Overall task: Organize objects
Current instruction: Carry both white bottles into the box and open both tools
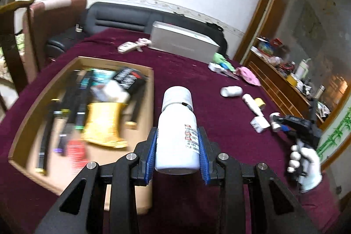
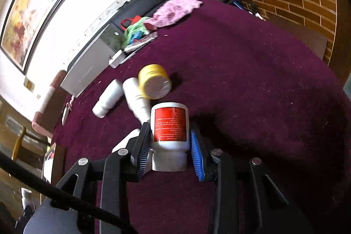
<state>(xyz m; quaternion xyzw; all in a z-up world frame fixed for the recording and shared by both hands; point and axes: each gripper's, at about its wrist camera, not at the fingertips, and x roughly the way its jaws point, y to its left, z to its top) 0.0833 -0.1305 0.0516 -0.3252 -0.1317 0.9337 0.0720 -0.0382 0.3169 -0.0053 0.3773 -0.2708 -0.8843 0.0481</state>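
Table [image 1: 219, 84]: maroon cloth, wide; loose items scattered across the far and right parts.
Box [image 1: 151, 89]: open cardboard, left of centre on the cloth. Holds dark sticks or pens, a gold pouch [image 1: 103, 122], a black packet and some white pieces, all blurred. Looks partly filled.
Done, by my reading: a fair share already sorted into the box.
Left to do: white bottle [image 2: 107, 98] and a second one lying beside it, yellow jar [image 2: 154, 81] on its side touching that second one, small white bits near the right gripper [image 1: 283, 124]; also a remote, pink cloth and green things near the far edge. Whether those belong to the job, cannot tell.
Left gripper [image 1: 177, 146]: blue pads clamped on a white pill bottle [image 1: 176, 131], cap pointing away, held above the cloth just right of the box's near corner. Likely bound for the box.
Right gripper [image 2: 170, 148]: clamped on a red-label bottle [image 2: 170, 124], cap toward the camera, low over the cloth by the loose bottles.
Pill bottle: white, smooth, printed label with red marks, cap on.
Red-label bottle: squat, white, cap on.
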